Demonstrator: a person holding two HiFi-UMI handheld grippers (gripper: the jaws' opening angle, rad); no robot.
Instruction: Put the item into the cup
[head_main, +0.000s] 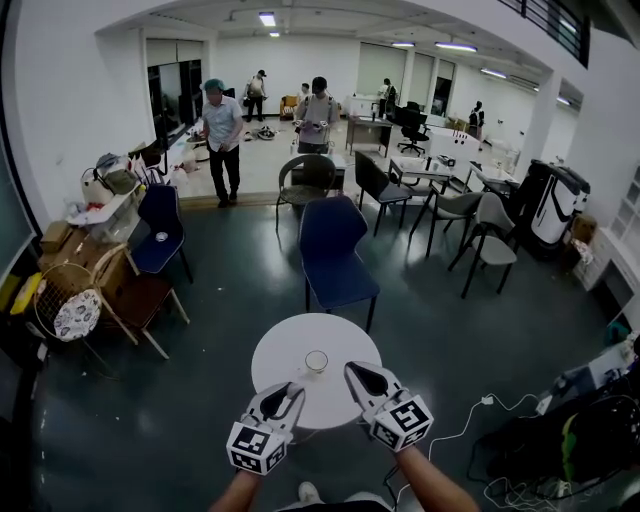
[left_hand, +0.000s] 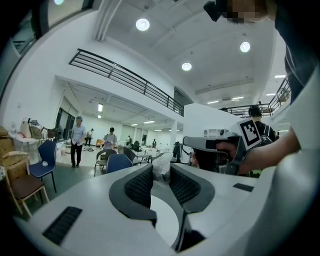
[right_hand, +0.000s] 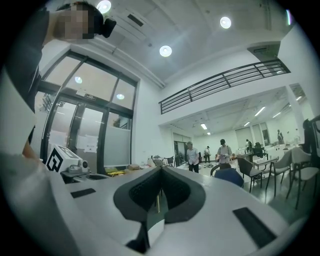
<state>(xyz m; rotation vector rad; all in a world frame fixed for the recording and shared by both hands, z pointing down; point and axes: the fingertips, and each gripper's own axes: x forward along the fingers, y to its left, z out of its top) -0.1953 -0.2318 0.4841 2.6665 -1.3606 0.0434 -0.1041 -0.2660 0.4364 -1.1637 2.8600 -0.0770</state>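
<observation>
A clear cup (head_main: 316, 361) stands on the round white table (head_main: 290, 345), near its front. My left gripper (head_main: 291, 391) hovers at the table's near edge, just left of the cup, shut on a crumpled clear plastic wrapper (left_hand: 161, 169) that sticks out past its pads. My right gripper (head_main: 361, 374) hangs level to the right of the cup. Its jaws are together on a thin pale stick (right_hand: 158, 202) that shows in the slit between the pads. From each gripper view the cup is hidden. The right gripper (left_hand: 212, 146) also shows in the left gripper view, held in a hand.
A blue chair (head_main: 333, 250) stands right behind the table, with more chairs (head_main: 480, 235) and desks beyond. People (head_main: 222, 125) stand far back in the room. A wicker chair (head_main: 120, 290) and boxes line the left wall; cables (head_main: 500, 410) lie on the floor at right.
</observation>
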